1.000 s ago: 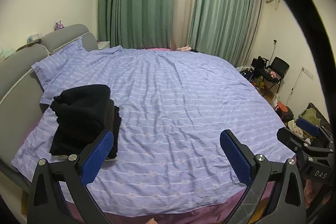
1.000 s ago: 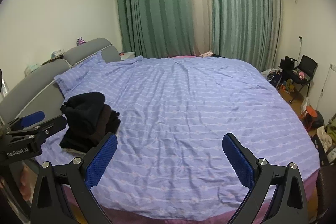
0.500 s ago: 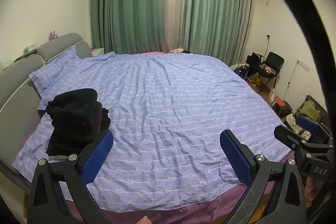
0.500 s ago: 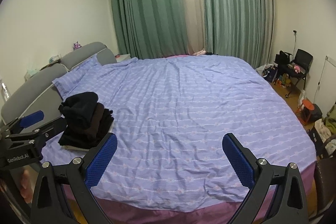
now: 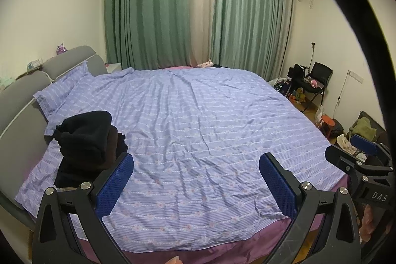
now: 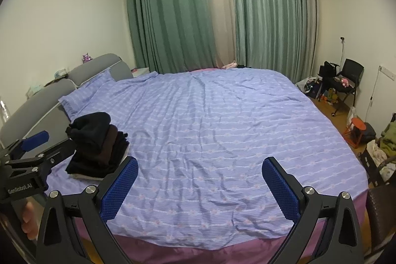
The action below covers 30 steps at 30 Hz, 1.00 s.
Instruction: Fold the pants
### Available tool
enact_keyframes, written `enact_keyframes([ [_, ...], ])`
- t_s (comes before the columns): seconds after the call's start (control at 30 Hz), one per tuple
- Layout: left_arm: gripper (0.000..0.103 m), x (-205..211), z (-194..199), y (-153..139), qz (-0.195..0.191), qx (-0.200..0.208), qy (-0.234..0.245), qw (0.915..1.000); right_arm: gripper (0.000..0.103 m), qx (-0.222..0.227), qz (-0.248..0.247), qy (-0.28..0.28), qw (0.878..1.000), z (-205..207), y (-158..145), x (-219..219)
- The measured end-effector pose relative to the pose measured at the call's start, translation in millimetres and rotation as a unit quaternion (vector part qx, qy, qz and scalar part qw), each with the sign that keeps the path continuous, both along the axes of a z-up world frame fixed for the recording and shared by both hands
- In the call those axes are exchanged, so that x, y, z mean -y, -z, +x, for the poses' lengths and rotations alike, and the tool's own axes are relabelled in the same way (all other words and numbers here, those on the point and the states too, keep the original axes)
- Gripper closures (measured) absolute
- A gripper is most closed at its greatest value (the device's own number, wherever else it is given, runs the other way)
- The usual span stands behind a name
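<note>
A stack of folded dark pants [image 5: 89, 142] sits on the left side of the bed [image 5: 210, 130], near the grey headboard; it also shows in the right wrist view [image 6: 97, 145]. My left gripper [image 5: 195, 180] is open and empty, held off the near edge of the bed, to the right of the stack. My right gripper [image 6: 199, 183] is open and empty, also back from the near edge. Each gripper shows at the edge of the other's view: the right one [image 5: 358, 157] and the left one [image 6: 27, 152].
The bed has a purple striped cover [image 6: 222, 128] and a pillow [image 5: 59, 93] by the headboard [image 5: 22, 100]. Green curtains [image 5: 173, 11] hang behind. A black chair [image 6: 346, 81], a red stool [image 6: 356, 130] and a pile of clothes [image 6: 386, 140] stand at the right.
Both grippers have drawn back and up from the bed, so more of the room and the near edge of the bed shows. The stack has not moved.
</note>
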State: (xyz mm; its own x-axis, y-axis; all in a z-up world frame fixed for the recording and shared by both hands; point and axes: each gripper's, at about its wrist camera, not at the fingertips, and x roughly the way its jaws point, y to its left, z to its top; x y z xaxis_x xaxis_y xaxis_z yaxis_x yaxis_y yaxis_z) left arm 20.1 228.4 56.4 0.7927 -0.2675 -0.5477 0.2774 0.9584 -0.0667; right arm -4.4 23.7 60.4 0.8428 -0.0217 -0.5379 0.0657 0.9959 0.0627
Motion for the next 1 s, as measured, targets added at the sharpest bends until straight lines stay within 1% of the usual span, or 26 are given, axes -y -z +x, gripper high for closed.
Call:
enact_keyframes([
  [0.27,0.0,4.6,-2.6,-1.3,-0.004,-0.001,0.004,1.0,0.002,0.006,0.002,0.004,1.0,-2.9,-2.9,6.1],
  [0.7,0.0,7.0,-0.9,-0.6,-0.004,-0.007,0.0,1.0,0.002,0.003,0.001,0.003,1.0,-1.9,-1.2,7.7],
  [1.0,0.0,6.0,6.3,0.1,-0.008,-0.012,-0.006,0.9999,0.002,0.003,0.0,0.003,1.0,0.7,-0.8,7.3],
])
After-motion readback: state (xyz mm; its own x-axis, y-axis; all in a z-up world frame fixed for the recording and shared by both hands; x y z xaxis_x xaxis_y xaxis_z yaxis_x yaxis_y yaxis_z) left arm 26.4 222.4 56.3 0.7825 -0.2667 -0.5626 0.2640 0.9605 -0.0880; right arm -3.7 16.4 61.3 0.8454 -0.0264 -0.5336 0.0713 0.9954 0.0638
